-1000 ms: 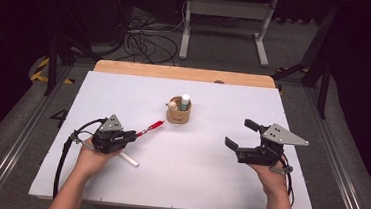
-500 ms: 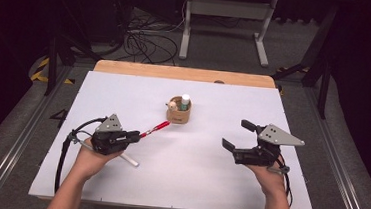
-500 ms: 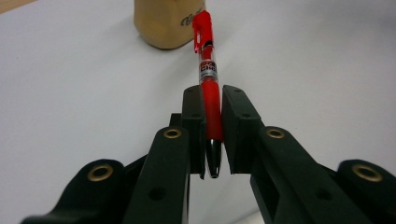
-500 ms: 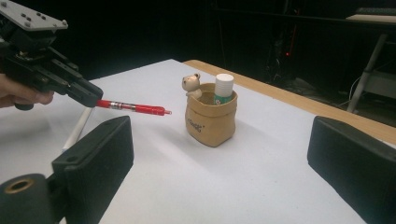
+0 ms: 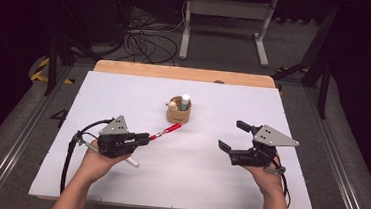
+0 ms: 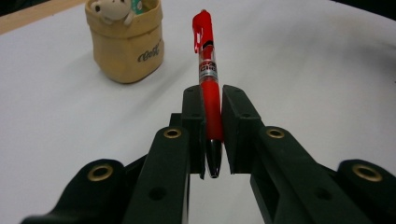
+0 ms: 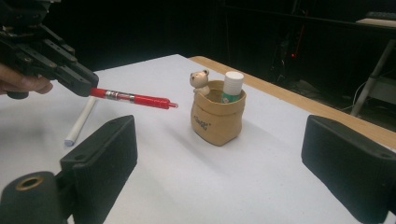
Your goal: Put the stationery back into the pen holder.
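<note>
Item: red pen (image 6: 207,74), pinched in left tongs (image 5: 143,138)

Held just beside tan pouch (image 5: 178,115), cap end toward it, probably for insertion; right tongs (image 5: 233,136) spread, idle; white stick (image 7: 80,120) on surface (image 5: 193,175).

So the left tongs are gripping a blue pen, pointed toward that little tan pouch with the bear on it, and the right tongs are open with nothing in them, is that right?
Not quite: the pen is red, not blue, as the left gripper view shows between the closed jaws. The rest holds: the left tongs grip it, pointed toward the tan pouch with the bear, and the right tongs are open with nothing in them.
</note>
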